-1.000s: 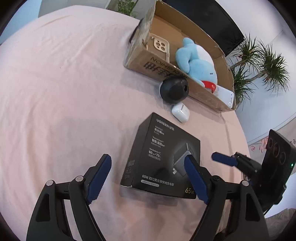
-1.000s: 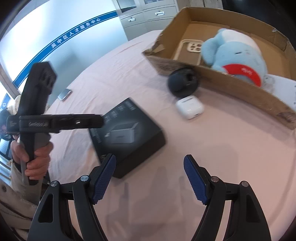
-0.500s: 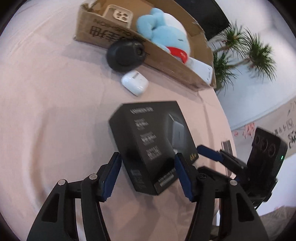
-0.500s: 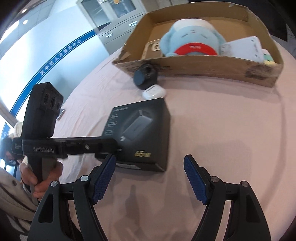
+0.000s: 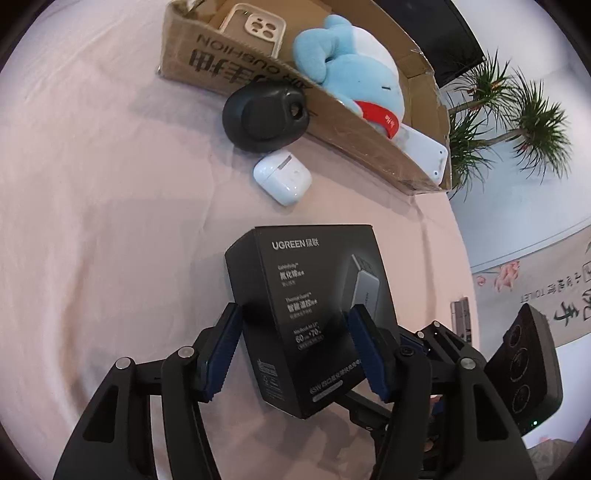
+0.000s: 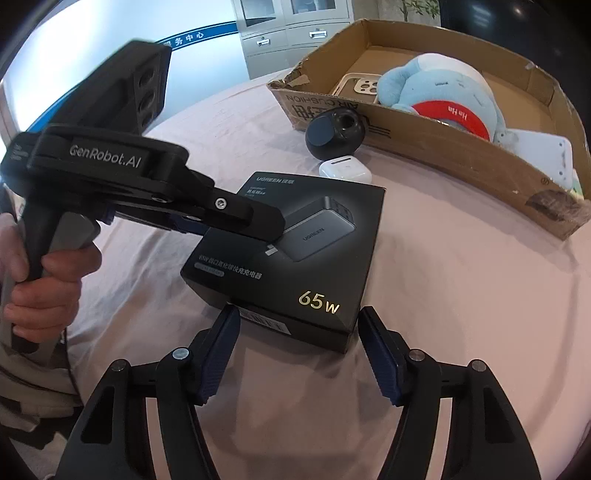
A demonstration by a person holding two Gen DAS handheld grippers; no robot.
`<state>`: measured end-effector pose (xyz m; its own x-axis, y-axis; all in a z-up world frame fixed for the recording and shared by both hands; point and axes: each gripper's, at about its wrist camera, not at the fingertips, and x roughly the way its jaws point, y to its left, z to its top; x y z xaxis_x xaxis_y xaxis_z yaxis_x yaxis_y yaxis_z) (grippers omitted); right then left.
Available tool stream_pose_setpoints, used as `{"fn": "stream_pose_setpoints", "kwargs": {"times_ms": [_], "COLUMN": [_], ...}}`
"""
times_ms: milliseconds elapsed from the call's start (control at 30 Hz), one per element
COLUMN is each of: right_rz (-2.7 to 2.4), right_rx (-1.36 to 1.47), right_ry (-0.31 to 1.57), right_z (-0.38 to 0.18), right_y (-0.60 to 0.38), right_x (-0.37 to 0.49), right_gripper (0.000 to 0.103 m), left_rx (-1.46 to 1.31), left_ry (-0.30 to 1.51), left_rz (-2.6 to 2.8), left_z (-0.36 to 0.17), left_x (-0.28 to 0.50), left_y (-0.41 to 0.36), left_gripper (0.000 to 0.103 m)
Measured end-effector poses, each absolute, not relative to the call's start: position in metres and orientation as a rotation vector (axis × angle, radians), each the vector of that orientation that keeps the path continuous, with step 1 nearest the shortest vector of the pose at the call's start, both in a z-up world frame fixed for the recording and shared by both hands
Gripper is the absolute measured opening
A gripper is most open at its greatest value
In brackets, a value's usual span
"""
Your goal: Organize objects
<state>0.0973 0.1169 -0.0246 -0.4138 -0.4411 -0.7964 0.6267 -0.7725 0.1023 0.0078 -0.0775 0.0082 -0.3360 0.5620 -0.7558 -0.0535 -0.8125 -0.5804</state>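
A black UGREEN charger box (image 5: 306, 310) lies on the pink tablecloth. My left gripper (image 5: 295, 354) is closed around its near end, blue pads against both sides; the box looks tilted up. In the right wrist view the same box (image 6: 295, 254) lies just ahead of my right gripper (image 6: 299, 354), which is open with one pad at each near corner, not touching. The left gripper's body (image 6: 155, 199) reaches over the box from the left. A cardboard box (image 5: 354, 122) behind holds a blue plush toy (image 5: 351, 70), a phone case (image 5: 255, 29) and a white device (image 5: 424, 151).
A black round speaker (image 5: 262, 118) and a white earbud case (image 5: 284, 177) sit on the cloth between the charger box and the cardboard box; both also show in the right wrist view, speaker (image 6: 332, 136), case (image 6: 343, 170). Potted plants (image 5: 517, 110) stand beyond the table edge.
My left gripper has moved forward and closed on the charger box, which now tilts up. My right gripper has come closer to the box's near edge and narrowed its opening.
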Motion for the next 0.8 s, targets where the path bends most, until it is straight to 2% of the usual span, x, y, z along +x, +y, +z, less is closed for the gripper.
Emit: {"fn": "stream_pose_setpoints", "kwargs": {"times_ms": [133, 300, 800], "right_rz": [-2.225, -2.242, -2.374], "right_rx": [1.126, 1.109, 0.993], "right_ry": [0.322, 0.324, 0.342], "right_z": [-0.026, -0.025, 0.001], "right_y": [0.115, 0.116, 0.128], "right_x": [0.101, 0.103, 0.115], "right_gripper": [0.053, 0.049, 0.048], "left_rx": [-1.51, -1.503, -1.388], "left_ry": [-0.613, -0.538, -0.39], "left_rz": [2.215, 2.244, 2.293], "left_z": [0.011, 0.017, 0.06], "left_x": [0.009, 0.013, 0.018], "left_y": [-0.074, -0.07, -0.039], "left_gripper": [0.058, 0.058, 0.058]}}
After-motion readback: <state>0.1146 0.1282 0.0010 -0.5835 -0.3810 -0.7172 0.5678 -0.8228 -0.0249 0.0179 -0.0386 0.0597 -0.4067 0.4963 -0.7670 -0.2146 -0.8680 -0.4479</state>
